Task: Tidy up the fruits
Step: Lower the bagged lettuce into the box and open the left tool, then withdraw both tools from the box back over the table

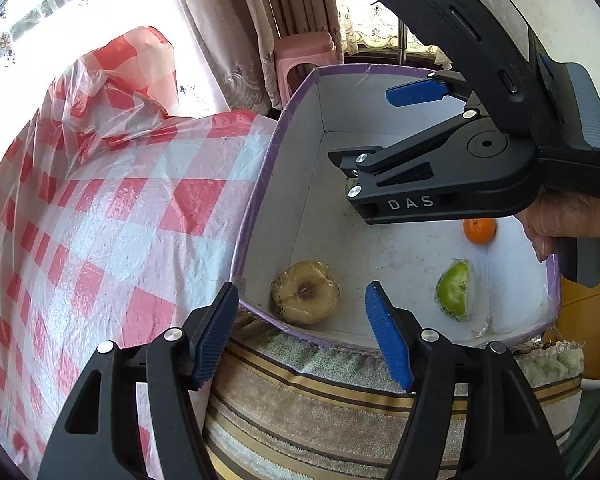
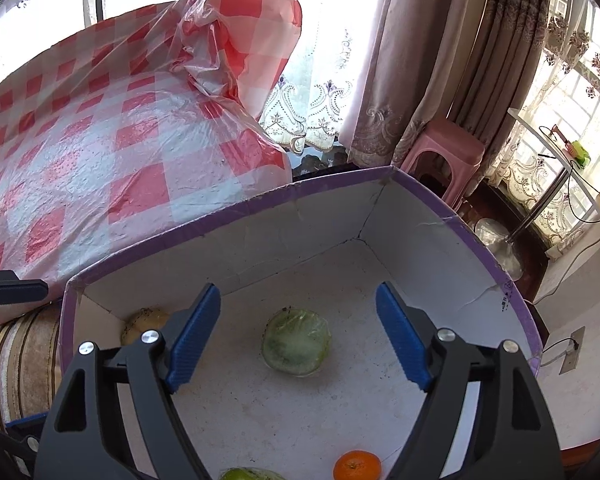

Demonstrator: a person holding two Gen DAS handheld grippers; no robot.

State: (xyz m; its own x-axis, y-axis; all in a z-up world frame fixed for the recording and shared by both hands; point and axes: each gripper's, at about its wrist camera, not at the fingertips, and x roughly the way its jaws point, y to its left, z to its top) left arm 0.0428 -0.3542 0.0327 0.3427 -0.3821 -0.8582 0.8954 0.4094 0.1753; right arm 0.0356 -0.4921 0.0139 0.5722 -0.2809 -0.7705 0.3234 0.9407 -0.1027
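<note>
We counted four fruits on the floor of the white cardboard box with a purple rim (image 2: 440,200): one small round orange (image 2: 357,467), one plastic-wrapped round green fruit (image 2: 297,341), one wrapped green half fruit (image 1: 455,290) with its long axis running up the left view beside the near wall, and one brownish-yellow cut fruit (image 1: 305,292) in a corner, its darkened core facing up. Our left gripper (image 1: 306,334) hovered at the box's near rim, fingers spread, holding nothing. Our right gripper (image 2: 299,336) hung over the box, fingers spread wide, also bare. The red-and-white checked plastic sheet (image 1: 112,208) lay beside the box.
</note>
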